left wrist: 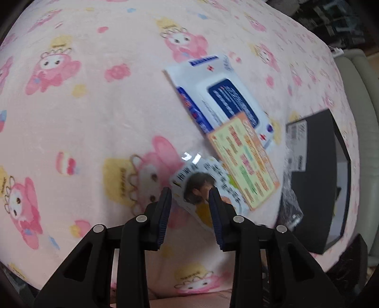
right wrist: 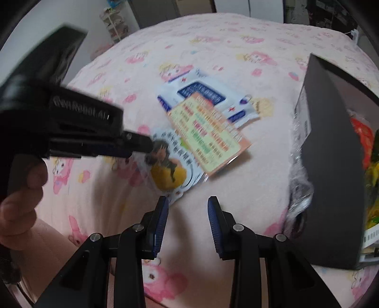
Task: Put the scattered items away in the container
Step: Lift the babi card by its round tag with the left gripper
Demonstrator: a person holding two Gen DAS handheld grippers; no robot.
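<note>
Three flat items lie overlapped on the pink cartoon blanket (left wrist: pixel 83 123): a white and blue wipes pack (left wrist: pixel 222 94) (right wrist: pixel 201 94), an orange and yellow card (left wrist: pixel 246 161) (right wrist: pixel 208 137) and a glossy packet with a person's picture (left wrist: pixel 201 187) (right wrist: pixel 170 170). My left gripper (left wrist: pixel 190 190) (right wrist: pixel 146 145) hovers over the glossy packet's corner, jaws apart, pads not pressing on it. My right gripper (right wrist: pixel 188 201) stands open just below that packet's lower corner, with nothing between its fingers. The black box (left wrist: pixel 315 177) (right wrist: pixel 331 165) sits to the right and holds colourful packs (right wrist: pixel 364 147).
Crumpled clear plastic film (left wrist: pixel 290 201) (right wrist: pixel 298 189) lies against the box's left side. A person's hand (right wrist: pixel 21 201) holds the left gripper's handle. Beyond the bed there are dark shelves (left wrist: pixel 343 21) at the far right and a white wall with a small rack (right wrist: pixel 113 21).
</note>
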